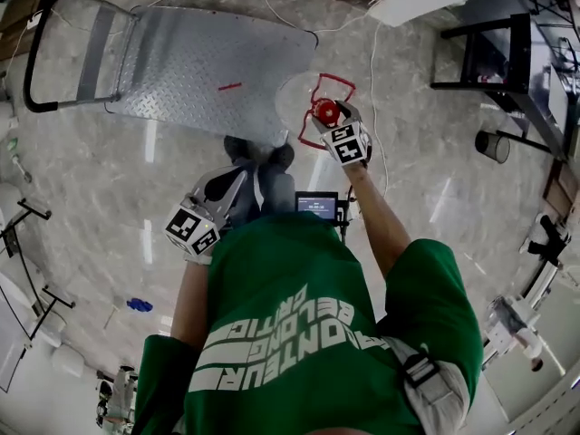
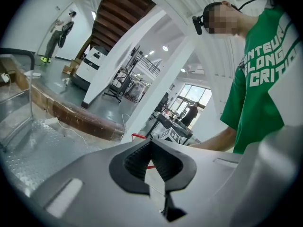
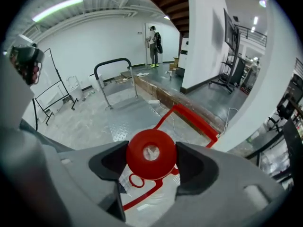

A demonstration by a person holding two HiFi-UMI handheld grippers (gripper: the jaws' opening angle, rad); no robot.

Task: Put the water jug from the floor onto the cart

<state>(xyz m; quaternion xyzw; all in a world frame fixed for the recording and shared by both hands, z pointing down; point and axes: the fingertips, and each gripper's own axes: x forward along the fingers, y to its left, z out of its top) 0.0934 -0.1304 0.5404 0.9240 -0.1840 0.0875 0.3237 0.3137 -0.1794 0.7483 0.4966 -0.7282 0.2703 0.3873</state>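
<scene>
Our right gripper [image 3: 151,161] clamps the water jug [image 1: 299,107] by its cap at the cart [image 1: 199,62] edge, our left gripper [image 2: 151,159] closed on nothing; setting it down likely remains.

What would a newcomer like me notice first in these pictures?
The bright red cap of a clear water jug, clamped between the jaws of the right tool, near the middle of the head view. Just left of it lies a metal platform cart with a black handle, and the person's green T-shirt fills the foreground.
</scene>
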